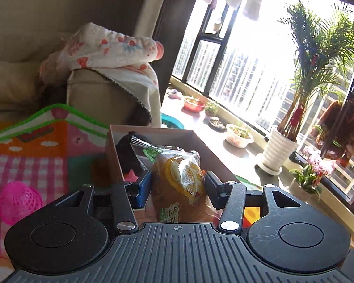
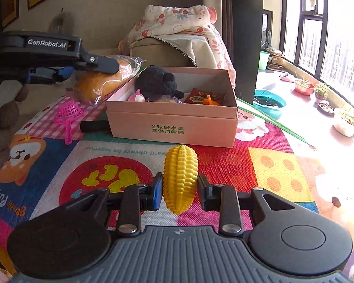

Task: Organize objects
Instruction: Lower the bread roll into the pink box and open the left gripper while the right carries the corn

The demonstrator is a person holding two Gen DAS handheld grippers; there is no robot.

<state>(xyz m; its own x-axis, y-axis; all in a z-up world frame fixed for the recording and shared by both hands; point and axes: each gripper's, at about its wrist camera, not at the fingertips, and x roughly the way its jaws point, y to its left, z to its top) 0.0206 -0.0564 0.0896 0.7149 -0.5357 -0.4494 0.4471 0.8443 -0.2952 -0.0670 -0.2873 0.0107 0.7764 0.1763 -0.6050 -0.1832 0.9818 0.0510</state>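
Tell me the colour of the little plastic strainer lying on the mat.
Bright pink mesh strainer, clearest in the right wrist view.

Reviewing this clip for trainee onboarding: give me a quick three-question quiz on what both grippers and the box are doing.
1. True or false: the right gripper grips a toy corn.
2. What does the left gripper hold: A) bagged bread, B) pink strainer, C) black plush?
3. Fill in: the black plush lies inside the ____.

Key: 1 true. 2 A, the bagged bread, held over the cardboard box. 3 cardboard box.
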